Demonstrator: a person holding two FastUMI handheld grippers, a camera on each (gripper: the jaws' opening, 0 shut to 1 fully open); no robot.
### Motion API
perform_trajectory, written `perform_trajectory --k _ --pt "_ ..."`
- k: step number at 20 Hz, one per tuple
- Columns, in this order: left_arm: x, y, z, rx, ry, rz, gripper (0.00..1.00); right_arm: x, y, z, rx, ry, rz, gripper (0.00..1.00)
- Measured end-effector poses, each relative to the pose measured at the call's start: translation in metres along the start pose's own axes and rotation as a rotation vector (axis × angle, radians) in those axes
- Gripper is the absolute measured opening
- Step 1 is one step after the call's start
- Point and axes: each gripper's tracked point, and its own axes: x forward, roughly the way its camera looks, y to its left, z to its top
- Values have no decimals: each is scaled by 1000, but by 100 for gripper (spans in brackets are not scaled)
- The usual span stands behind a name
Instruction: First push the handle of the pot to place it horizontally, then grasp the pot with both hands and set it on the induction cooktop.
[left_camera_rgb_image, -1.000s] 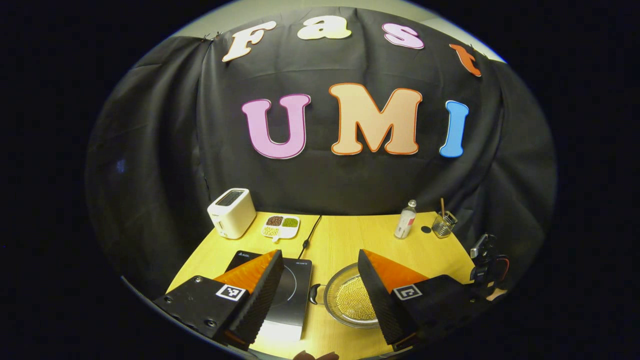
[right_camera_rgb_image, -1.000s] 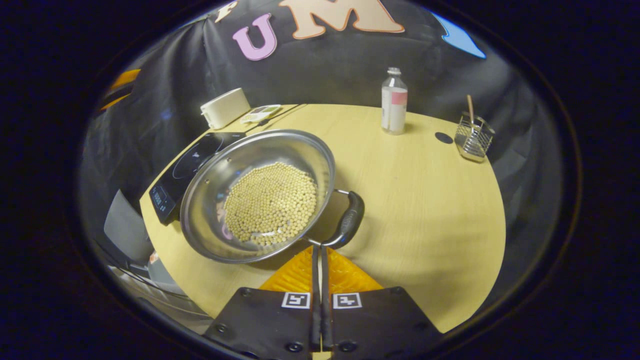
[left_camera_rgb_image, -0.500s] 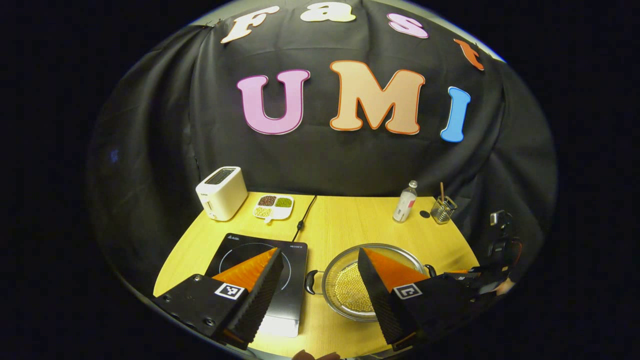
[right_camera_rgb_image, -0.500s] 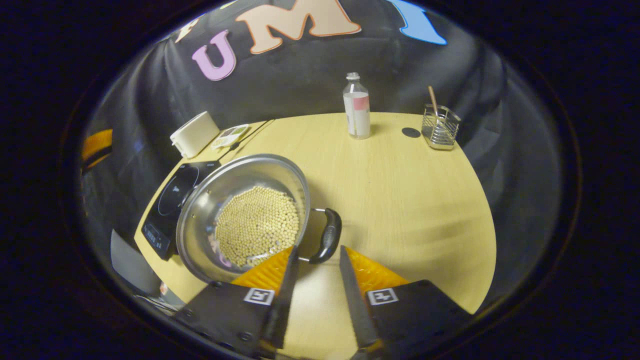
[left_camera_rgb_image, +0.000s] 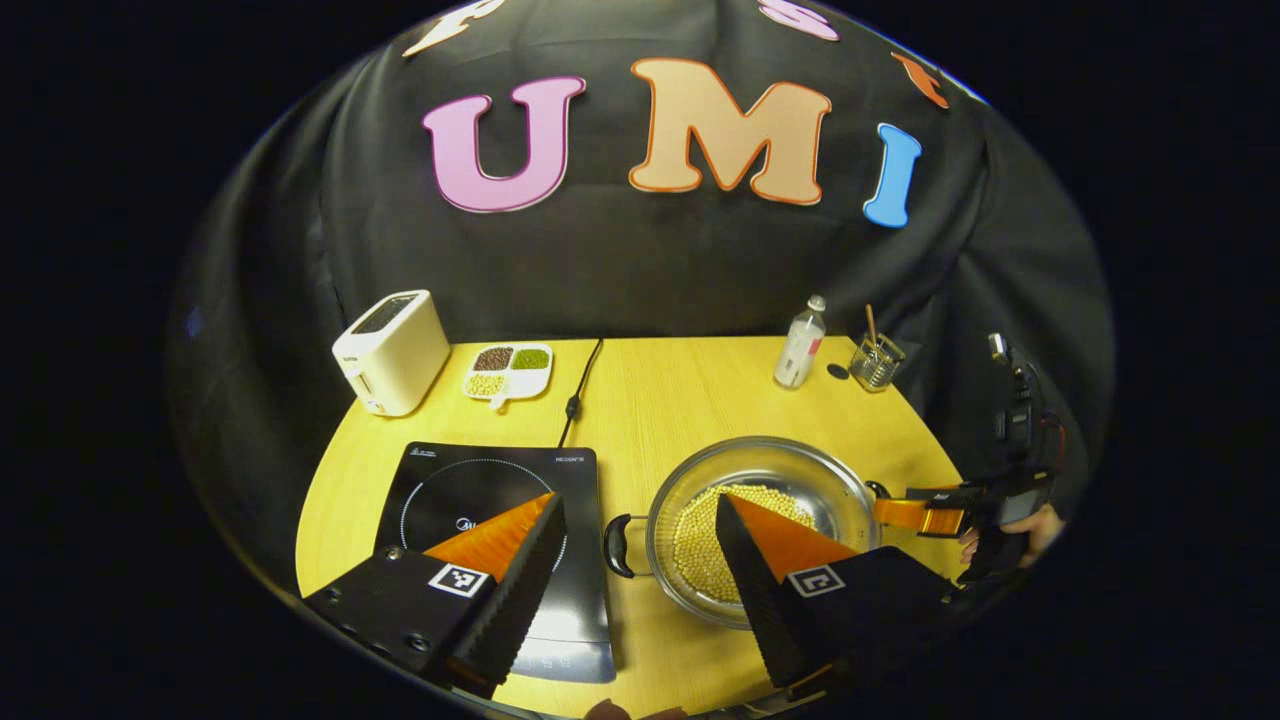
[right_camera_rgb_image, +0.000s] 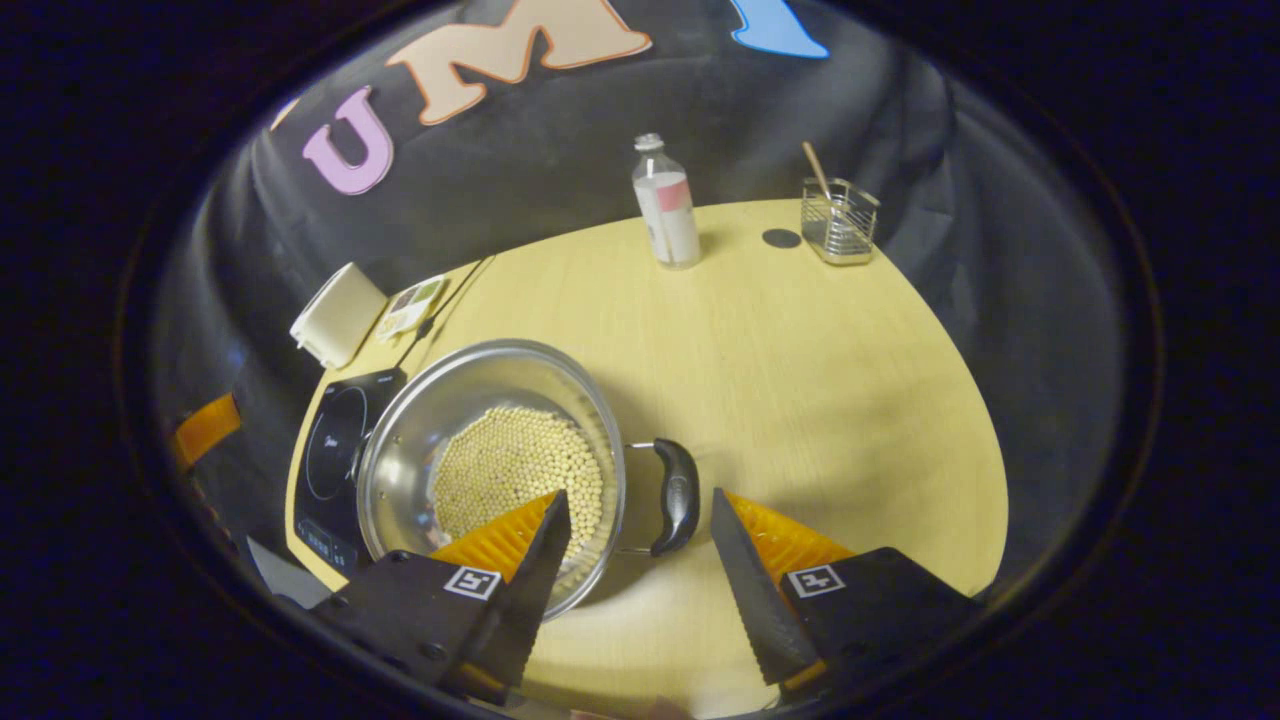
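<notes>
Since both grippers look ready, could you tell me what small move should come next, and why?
Probably ease the open right gripper forward around the pot's near handle; it sits just ahead of the spread fingers, and the pot stands beside the induction cooktop, not yet on it.

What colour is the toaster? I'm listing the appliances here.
The toaster is white or cream, clearest in the left gripper view.

Dim booth, overhead light pooling on desk (left_camera_rgb_image: 650, 400); dark cloth wall swallowing most of it. Strong fisheye bending at edges in both views, desk rim curved. Glare patch on cooktop (left_camera_rgb_image: 570, 650) near front edge. Soft shadow beside pot (right_camera_rgb_image: 490, 460) in right gripper view, bright reflections along steel rim. Slight softness toward periphery; centre sharp.
</notes>
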Motion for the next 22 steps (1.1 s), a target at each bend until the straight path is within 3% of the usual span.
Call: perform_trajectory --k 12,13,15,16,18,22 --pt "60 17 -62 -141 194 -63 95 18 0 -1 18 35 -67 84" --pt "64 18 -69 -139 208 -68 100 19 1 -2 18 38 -69 83" --pt "74 17 -82 -146 240 -80 92 22 1 -3 10 44 -76 83" --pt "78 18 -89 -153 257 -81 92 23 2 -3 4 50 -77 88" --pt "84 20 -100 -159 282 -79 87 30 1 -7 -6 64 -82 78" --pt "95 20 -112 -146 315 -79 86 35 1 -11 -25 83 -93 79"
